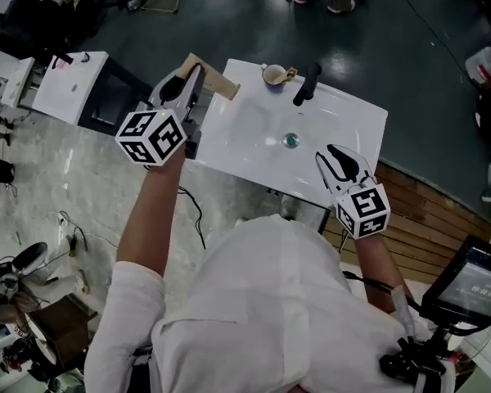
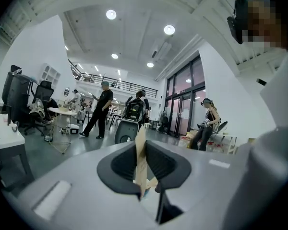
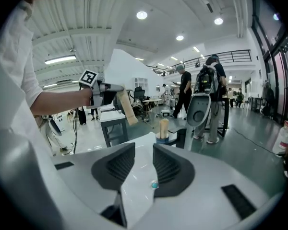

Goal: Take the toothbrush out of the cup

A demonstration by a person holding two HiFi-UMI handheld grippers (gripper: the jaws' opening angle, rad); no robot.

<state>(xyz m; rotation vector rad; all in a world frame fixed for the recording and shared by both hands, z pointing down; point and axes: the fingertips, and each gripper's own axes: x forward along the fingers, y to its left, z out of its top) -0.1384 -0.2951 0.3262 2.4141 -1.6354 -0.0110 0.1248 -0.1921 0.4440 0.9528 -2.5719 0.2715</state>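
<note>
Sink (image 1: 344, 115), one cup (image 1: 272, 75), one gripped toothbrush (image 1: 219, 81)

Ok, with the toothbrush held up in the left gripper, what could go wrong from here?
1. The left gripper pinches the toothbrush by one end, with most of it past the jaws, so it could pivot or slip.
2. It hangs at the sink's left rear corner, partly beyond the rim, so a drop might reach the floor.
3. The right gripper is open and away from the cup, so nothing steadies the cup.
</note>
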